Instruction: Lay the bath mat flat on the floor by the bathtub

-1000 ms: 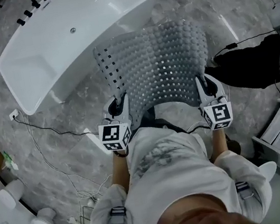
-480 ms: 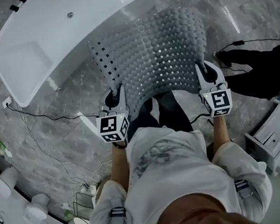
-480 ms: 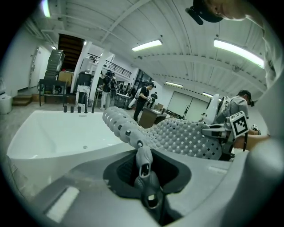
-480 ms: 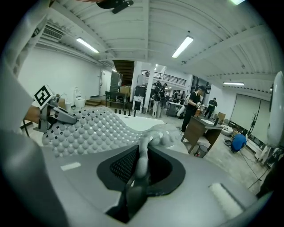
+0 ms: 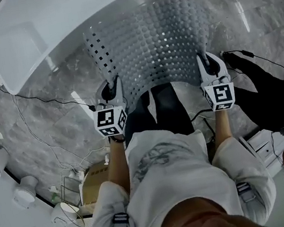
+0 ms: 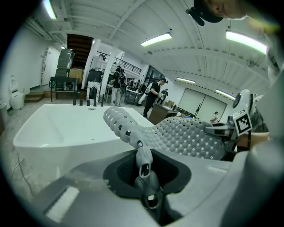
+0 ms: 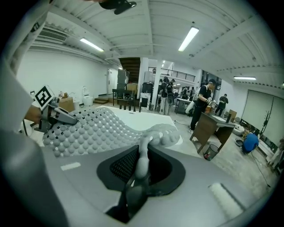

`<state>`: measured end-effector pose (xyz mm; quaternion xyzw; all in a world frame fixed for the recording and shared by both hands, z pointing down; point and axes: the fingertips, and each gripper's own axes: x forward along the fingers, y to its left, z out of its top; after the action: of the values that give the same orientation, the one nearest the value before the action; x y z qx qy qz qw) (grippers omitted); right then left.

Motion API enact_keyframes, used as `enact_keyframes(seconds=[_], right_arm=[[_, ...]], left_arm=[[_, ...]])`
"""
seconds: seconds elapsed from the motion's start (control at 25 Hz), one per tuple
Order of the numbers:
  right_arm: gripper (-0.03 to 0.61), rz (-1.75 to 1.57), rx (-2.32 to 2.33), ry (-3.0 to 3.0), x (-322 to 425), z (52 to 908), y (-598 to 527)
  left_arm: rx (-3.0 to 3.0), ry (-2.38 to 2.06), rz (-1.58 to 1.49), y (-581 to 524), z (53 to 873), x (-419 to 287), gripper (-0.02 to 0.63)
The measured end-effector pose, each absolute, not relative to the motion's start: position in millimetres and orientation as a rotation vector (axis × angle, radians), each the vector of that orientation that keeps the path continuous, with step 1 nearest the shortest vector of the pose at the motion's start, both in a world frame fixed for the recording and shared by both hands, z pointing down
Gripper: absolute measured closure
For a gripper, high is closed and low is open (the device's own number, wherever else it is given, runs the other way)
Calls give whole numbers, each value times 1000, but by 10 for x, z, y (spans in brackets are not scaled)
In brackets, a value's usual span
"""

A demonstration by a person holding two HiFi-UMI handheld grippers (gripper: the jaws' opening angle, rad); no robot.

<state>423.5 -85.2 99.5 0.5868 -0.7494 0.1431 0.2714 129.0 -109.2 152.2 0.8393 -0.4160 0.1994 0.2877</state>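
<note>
Holding the grey studded rubber bath mat point(image 5: 154, 43) by its two near corners, the person stands closer to the white freestanding bathtub point(image 5: 26, 43) than a second ago. In the head view the tub has slid towards the top edge, and the mat's far edge, which earlier lay short of the tub over the grey marbled floor point(image 5: 52, 126), now overlaps the tub's near rim. The mat itself hangs in much the same spread shape between the two tools, not yet flat on the floor, and dark trousers now show below its near edge. The left hand-held gripper point(image 5: 112, 91) has its jaws drawn narrow, pinching the perforated left corner of the mat, which rises out of the jaws and arcs across in the left gripper view. The right hand-held gripper point(image 5: 209, 68) is likewise clamped narrow on the right corner, the mat's edge standing up between its pads in the right gripper view. Both forearms reach forward from the body, roughly parallel and apart by the mat's width, the two grippers level with each other and their marker cubes point(image 5: 111, 121) turned up towards the head camera.
</note>
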Motion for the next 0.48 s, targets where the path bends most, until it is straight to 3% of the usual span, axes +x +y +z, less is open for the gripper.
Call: enact_keyframes(seconds=[0.48], right_arm=[[523,443,1407,-2086,4544,2031,-1348]], left_arm=[[2120,-1217,626,-1326,2460,1648,552]])
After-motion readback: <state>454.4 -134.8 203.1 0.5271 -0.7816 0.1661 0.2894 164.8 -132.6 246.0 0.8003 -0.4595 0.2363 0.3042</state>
